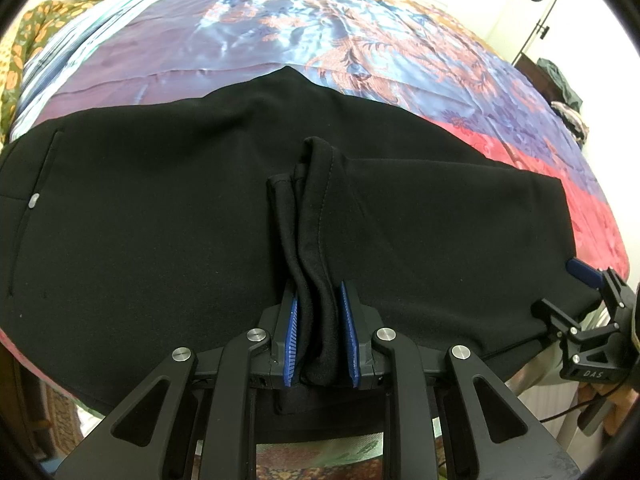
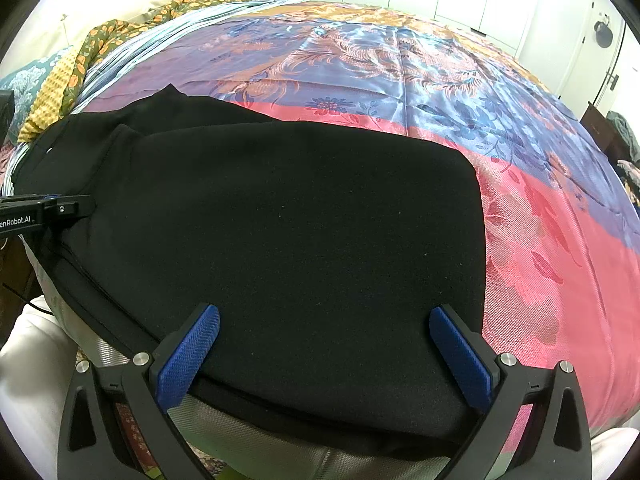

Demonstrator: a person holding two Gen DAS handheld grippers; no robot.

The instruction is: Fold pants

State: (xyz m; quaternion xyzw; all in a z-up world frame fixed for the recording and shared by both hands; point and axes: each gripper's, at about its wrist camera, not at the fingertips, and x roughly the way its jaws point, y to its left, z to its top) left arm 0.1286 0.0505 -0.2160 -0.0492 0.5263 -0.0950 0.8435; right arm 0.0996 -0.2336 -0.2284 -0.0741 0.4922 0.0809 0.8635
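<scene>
Black cloth is what both tongs deal with: the pants lie spread on the bed cover, near its front edge, with their long axis running from left to right in front of the person. At the far left, in the left wrist view, I see a pocket seam and a small silver button, so I judge the waist is on that side. Next, the left gripper is pressed together on a bunch of the black fabric, which stands up between its blue pads in several thick folds. Further right the cloth is flat and already doubled, ending in a rounded corner on the pink part of the cover. The right gripper stands at this right end, its fingers spread wide and holding nothing, with the front edge of the pants just between them. For the coming fold, I think the left one is the nearer to carry its bunch, and the right one must first close on the edge.
</scene>
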